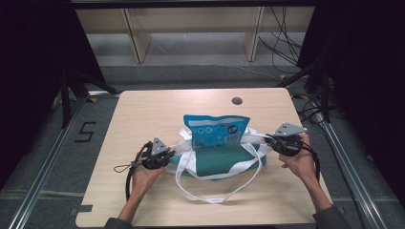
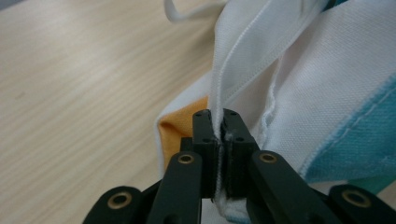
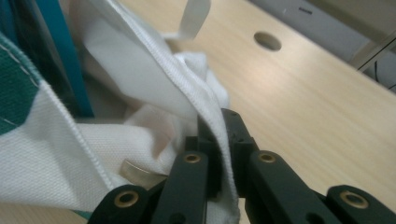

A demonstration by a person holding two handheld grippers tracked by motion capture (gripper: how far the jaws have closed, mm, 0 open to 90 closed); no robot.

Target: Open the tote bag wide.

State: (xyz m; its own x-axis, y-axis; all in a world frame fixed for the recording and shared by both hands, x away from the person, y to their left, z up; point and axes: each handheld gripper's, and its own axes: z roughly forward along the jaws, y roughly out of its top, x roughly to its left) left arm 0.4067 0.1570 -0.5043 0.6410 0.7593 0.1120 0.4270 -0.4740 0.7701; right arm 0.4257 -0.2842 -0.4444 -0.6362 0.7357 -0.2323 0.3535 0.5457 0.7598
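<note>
Your bag (image 1: 217, 162), a green and white canvas tote, sits near the middle of the counter (image 1: 143, 109) with its long axis running side to side between your hands, so each hand is at its own end and neither is nearer. The left gripper (image 1: 168, 155) has its jaws closed on the white hemmed rim at the bag's left end; in the left gripper view the stitched edge (image 2: 215, 140) runs up between the pads, with an orange lining just beside them. The right gripper (image 1: 273, 141) has its jaws clamped on the rim at the bag's right end, the corded seam (image 3: 219, 140) pinched between them. A glossy blue pouch (image 1: 217, 130) stands upright in the bag's mouth, its top half clear of the rim. The flat white webbing handle (image 1: 210, 195) loops limp onto the wood in front of the bag. Judging from this, spreading the mouth means pulling outward along that axis
</note>
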